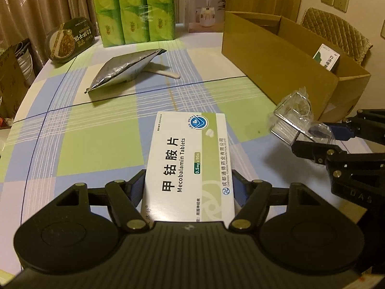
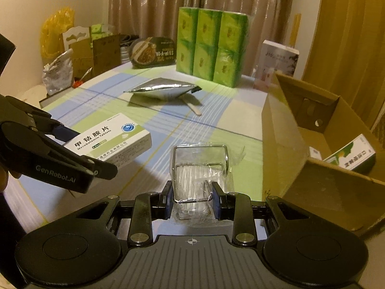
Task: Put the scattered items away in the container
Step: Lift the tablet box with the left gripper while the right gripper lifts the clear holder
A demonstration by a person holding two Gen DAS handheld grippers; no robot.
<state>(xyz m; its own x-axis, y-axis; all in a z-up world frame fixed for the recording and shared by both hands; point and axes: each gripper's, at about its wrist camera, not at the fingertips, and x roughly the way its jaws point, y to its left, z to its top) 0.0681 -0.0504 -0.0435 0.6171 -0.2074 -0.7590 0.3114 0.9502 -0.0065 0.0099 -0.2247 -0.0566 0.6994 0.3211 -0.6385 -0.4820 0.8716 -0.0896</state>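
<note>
My left gripper [image 1: 190,187] is shut on a white and green Mecobalamin tablet box [image 1: 190,163], held above the checked tablecloth; the same tablet box [image 2: 110,142] shows at the left of the right wrist view. My right gripper [image 2: 192,202] is shut on a clear plastic box [image 2: 199,173] with a metal rim, wrapped in film; in the left wrist view this clear box [image 1: 293,122] hangs at the right. The open cardboard box [image 1: 276,55] stands at the right, with a white and green carton [image 2: 351,156] inside the cardboard box [image 2: 320,168].
A silver foil pouch [image 1: 125,72] lies mid-table on a pale spoon [image 1: 163,72]. Green tissue packs [image 1: 132,7], a dark noodle bowl [image 1: 69,38] and a humidifier box [image 1: 204,7] line the far edge. A padded chair [image 1: 336,31] stands behind the cardboard box.
</note>
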